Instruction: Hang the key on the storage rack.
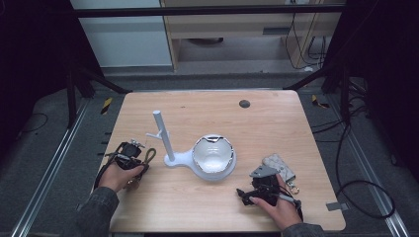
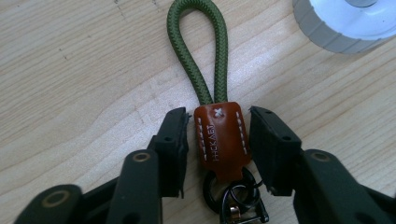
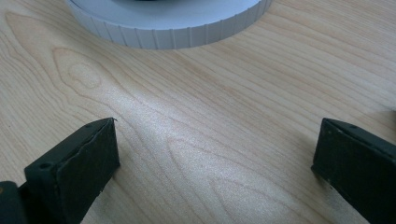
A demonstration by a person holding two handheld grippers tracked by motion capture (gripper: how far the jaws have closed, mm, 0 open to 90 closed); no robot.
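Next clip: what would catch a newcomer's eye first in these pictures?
Probably the white stand at mid-table, its upright peg post rising beside a shiny bowl that sits on its round base. Next, in the left gripper view, the keychain with a green cord loop and brown leather tab, lying between the jaws of the left hand-held gripper, a slight gap visible on each side.

The table [image 2: 84,70] is pale wood with a smooth, matt grain. On it, the key strap [image 2: 198,51] has a loop of woven green cord, a glossy brown leather tab with white stitching, and dark metal rings. The stand [image 1: 178,159] looks like matt white plastic, ribbed at its edge; the bowl [image 1: 213,153] is shiny.
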